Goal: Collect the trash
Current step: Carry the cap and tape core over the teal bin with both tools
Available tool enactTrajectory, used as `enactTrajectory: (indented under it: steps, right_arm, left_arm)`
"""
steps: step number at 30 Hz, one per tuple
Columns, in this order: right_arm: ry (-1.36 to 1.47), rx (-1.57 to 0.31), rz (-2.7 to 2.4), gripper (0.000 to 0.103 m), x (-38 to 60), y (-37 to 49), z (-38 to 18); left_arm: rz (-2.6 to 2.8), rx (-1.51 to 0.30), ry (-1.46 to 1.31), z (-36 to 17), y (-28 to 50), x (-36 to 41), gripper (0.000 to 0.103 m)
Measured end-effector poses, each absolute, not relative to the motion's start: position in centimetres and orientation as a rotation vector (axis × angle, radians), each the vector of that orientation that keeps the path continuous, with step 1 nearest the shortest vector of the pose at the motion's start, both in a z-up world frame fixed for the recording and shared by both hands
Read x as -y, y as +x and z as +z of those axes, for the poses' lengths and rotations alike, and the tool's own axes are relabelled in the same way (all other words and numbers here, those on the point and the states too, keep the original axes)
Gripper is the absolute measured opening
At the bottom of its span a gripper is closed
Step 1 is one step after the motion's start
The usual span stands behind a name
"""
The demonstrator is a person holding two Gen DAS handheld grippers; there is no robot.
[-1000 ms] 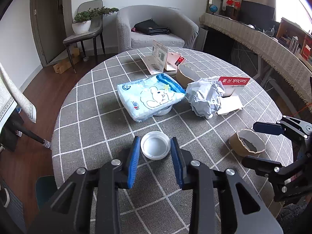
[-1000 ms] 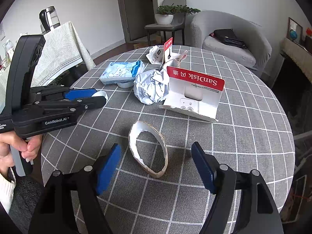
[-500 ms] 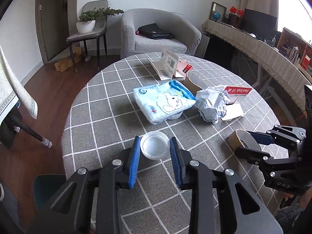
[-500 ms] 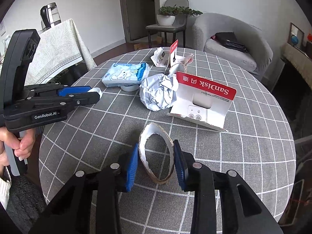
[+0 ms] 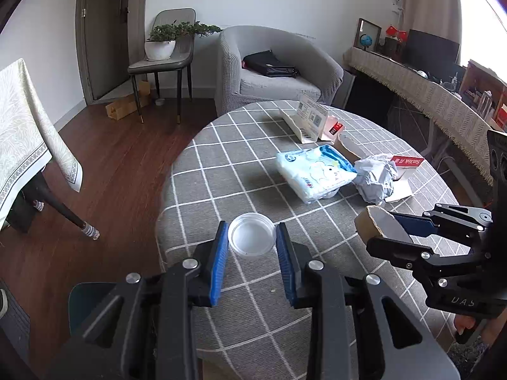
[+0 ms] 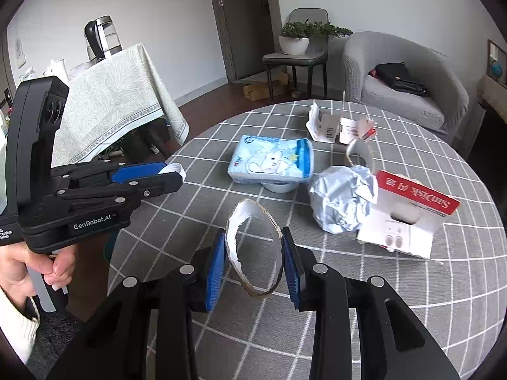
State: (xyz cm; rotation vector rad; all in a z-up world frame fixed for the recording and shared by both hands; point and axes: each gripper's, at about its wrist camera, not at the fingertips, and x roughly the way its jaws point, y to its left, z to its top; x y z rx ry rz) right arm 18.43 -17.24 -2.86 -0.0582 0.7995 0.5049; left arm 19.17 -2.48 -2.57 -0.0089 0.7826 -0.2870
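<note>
My left gripper (image 5: 252, 243) is shut on a white plastic lid (image 5: 251, 235) and holds it above the near edge of the round checked table (image 5: 228, 164). It also shows in the right wrist view (image 6: 171, 174). My right gripper (image 6: 255, 255) is shut on a cardboard tape ring (image 6: 253, 250), squeezed oval and lifted off the cloth; the ring also shows in the left wrist view (image 5: 377, 224). On the table lie a blue tissue pack (image 6: 272, 160), a crumpled paper ball (image 6: 342, 202) and a SanDisk card package (image 6: 408, 215).
A second cardboard ring (image 6: 359, 153) and torn boxes (image 6: 332, 125) lie at the table's far side. A white dish (image 6: 280, 186) sits under the tissue pack. Behind stand a grey armchair (image 5: 272, 69), a chair with a plant (image 5: 164, 53) and a cloth-covered table (image 6: 111, 95).
Both grippers have lifted and pulled back with their loads. The right gripper closed from wide open onto the cardboard ring, squeezing it oval. The left gripper stayed shut on the lid.
</note>
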Motion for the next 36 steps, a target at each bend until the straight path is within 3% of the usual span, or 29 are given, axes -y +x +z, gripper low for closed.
enactTrajectory:
  steps: [19, 36]
  right_arm:
    - [-0.010, -0.780, 0.644, 0.035, 7.6, 20.2, -2.1]
    - [-0.049, -0.805, 0.763, 0.035, -1.9, 20.5, -3.1]
  left_arm:
    - [-0.101, -0.805, -0.055, -4.0, 18.2, -9.8, 0.033]
    - [-0.014, -0.966, -0.051, -10.4, 18.0, -16.9, 0.033]
